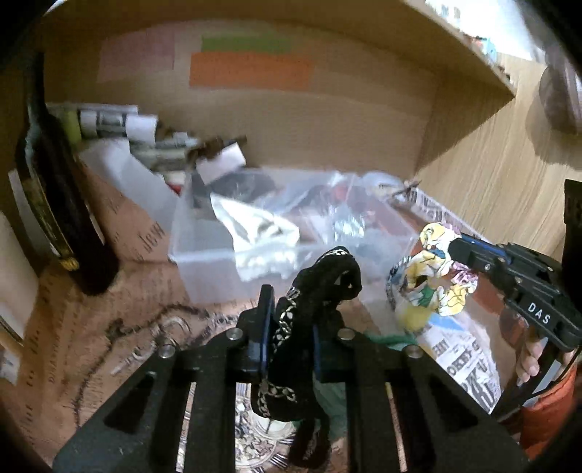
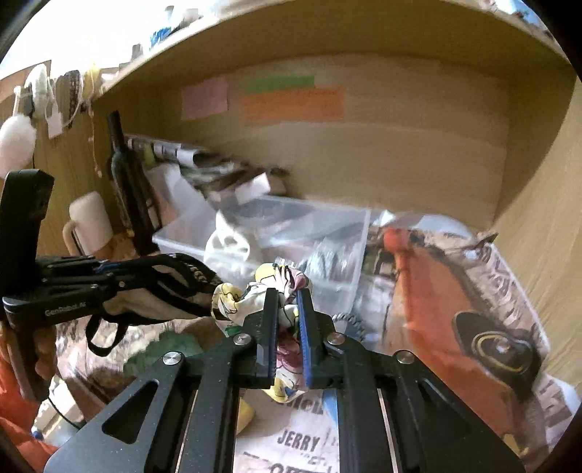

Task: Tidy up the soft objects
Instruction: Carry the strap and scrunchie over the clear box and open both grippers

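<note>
Stood at the left of a wooden shelf recess point(image 2: 418, 152): a dark wine bottle point(image 1: 54, 203) beside a white mug point(image 2: 89, 222), with pink point(image 2: 204, 97), green point(image 2: 279, 83) and orange point(image 2: 293, 104) paper notes stuck on the back wall, rolled newspapers point(image 1: 109, 122) behind, newspaper sheets point(image 2: 302, 440) spread underneath.

A wooden shelf point(image 2: 327, 32) roofs a recess with a cardboard back wall point(image 2: 400, 152) bearing 3 paper notes: pink point(image 2: 204, 97), green point(image 2: 279, 83) and orange point(image 2: 293, 104). Light wood-grain panels point(image 1: 502, 171) close the right side. Daylight glares above the shelf point(image 2: 72, 29), while the recess below is dimmer and warm-toned.
</note>
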`<move>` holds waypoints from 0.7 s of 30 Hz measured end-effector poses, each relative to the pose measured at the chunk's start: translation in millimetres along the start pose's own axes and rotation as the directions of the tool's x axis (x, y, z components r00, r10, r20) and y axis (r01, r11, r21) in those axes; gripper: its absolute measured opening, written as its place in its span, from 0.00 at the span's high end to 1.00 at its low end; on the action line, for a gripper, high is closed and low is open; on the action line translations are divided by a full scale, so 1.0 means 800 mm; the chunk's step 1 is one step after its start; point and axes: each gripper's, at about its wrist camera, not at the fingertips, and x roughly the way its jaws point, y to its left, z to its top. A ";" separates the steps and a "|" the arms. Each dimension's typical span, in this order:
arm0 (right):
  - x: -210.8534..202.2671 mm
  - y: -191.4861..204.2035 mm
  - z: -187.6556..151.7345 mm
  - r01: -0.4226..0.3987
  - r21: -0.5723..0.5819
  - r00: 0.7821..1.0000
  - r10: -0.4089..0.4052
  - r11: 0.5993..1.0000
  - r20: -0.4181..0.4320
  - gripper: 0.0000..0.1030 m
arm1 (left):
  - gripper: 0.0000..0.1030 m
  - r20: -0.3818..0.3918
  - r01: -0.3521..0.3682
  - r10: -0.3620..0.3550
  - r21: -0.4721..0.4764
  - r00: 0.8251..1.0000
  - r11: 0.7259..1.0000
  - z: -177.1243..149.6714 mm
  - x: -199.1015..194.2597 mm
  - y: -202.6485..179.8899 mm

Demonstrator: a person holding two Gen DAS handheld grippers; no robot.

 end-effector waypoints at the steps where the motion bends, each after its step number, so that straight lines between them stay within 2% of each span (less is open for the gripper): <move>1: -0.003 -0.002 0.002 0.003 0.002 1.000 -0.003 1.000 0.011 0.91 | 0.84 0.017 -0.006 0.006 0.002 1.000 1.000 0.003 -0.005 -0.001; 14: -0.013 -0.019 0.052 0.037 0.039 0.986 -0.043 0.999 0.161 0.91 | 0.84 0.170 -0.061 0.066 -0.034 0.983 0.998 0.066 -0.033 0.026; 21: 0.017 -0.017 0.065 0.025 0.034 0.987 -0.030 0.999 0.156 0.91 | 0.84 0.169 -0.075 0.089 -0.091 0.982 0.993 0.090 -0.010 0.051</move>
